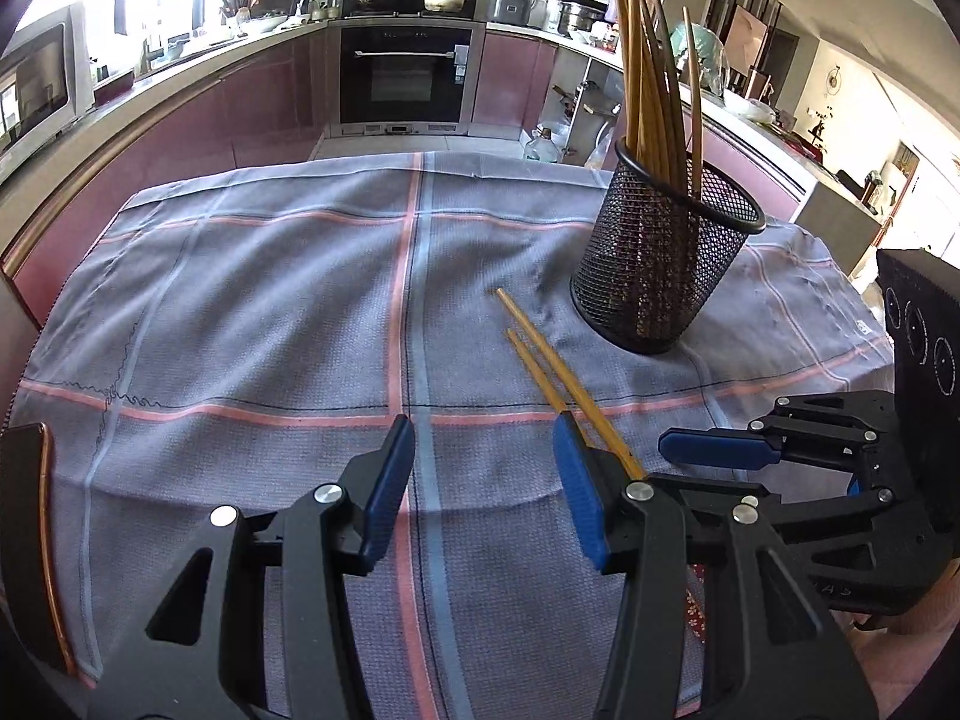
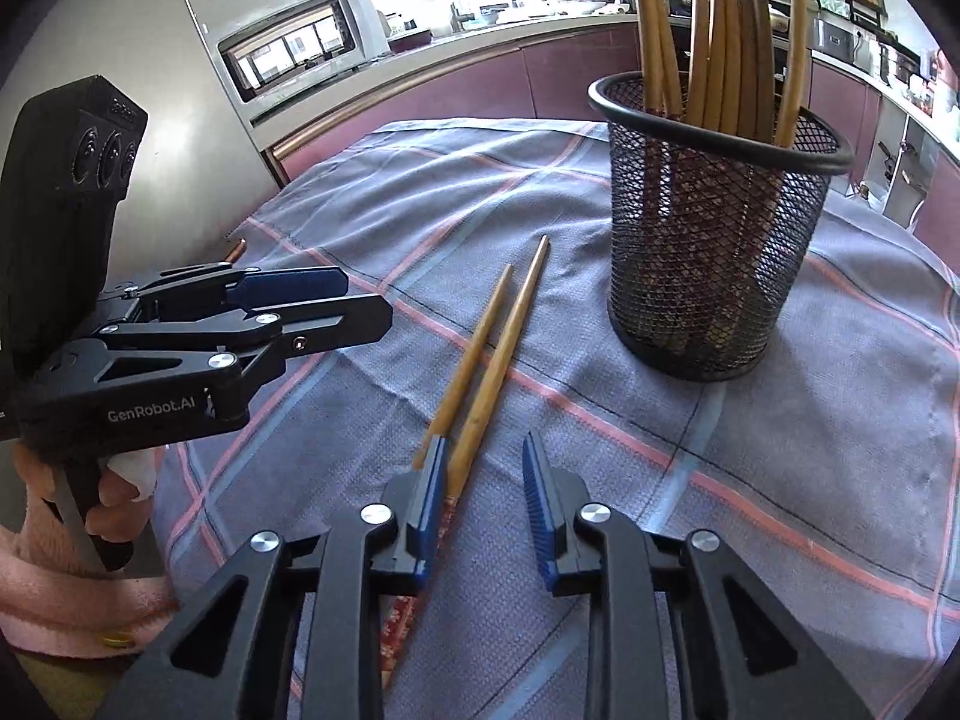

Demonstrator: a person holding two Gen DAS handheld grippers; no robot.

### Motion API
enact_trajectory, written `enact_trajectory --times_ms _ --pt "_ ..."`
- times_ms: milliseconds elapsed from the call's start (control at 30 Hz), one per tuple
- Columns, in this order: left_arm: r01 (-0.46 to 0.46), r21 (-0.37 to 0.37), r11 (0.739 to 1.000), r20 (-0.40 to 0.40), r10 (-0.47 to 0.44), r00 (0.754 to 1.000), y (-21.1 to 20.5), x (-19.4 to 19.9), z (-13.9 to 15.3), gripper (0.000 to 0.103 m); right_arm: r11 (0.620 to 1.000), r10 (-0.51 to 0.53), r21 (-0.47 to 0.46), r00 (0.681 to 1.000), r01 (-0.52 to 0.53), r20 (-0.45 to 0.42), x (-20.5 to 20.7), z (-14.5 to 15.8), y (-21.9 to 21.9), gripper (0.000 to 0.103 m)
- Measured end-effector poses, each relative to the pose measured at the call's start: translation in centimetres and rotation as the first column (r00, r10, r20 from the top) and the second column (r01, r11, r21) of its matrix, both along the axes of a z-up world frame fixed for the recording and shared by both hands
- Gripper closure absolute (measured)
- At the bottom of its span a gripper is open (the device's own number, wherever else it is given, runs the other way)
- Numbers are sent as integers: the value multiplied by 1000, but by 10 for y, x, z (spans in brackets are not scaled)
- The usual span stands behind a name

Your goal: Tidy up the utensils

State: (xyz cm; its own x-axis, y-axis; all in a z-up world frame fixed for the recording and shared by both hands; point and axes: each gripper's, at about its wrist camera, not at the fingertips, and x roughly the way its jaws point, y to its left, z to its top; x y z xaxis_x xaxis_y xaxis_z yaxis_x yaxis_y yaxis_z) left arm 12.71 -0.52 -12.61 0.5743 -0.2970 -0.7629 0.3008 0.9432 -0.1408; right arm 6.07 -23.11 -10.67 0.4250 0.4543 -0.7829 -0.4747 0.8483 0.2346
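Observation:
Two loose wooden chopsticks [image 1: 543,360] [image 2: 480,372] lie side by side on the checked cloth, in front of a black mesh cup [image 1: 660,264] [image 2: 714,228] that holds several chopsticks upright. My right gripper [image 2: 486,498] is low over their thick ends. One chopstick runs between its jaws beside the left pad [image 2: 429,498], and the other lies just outside that finger. The right pad stands clear, so the gripper is open. My left gripper [image 1: 486,492] hovers open over bare cloth to the left of the chopsticks, with nothing in it. The right wrist view shows it at the left [image 2: 354,300].
The grey cloth [image 1: 270,312] with pink and blue stripes covers the table. A dark flat object with a copper edge [image 1: 30,534] lies at its left edge. A hand in a pink sleeve [image 2: 60,570] holds the left gripper. Kitchen counters, an oven and a microwave stand behind.

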Motion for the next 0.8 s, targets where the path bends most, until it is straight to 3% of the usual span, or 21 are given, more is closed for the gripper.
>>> enact_trajectory --times_ms 400,633,800 --pt "93 51 994 -20 -92 996 -32 4 -11 58 1000 -25 -4 1000 25 -5 1 0 -9 82" --pt "120 83 989 -55 -116 992 -49 12 -24 77 999 -31 -8 1000 31 -5 3 0 -9 82" --pt "118 59 991 -67 -114 991 -45 19 -25 89 999 -32 -12 999 32 -3 7 -1 -5 82"
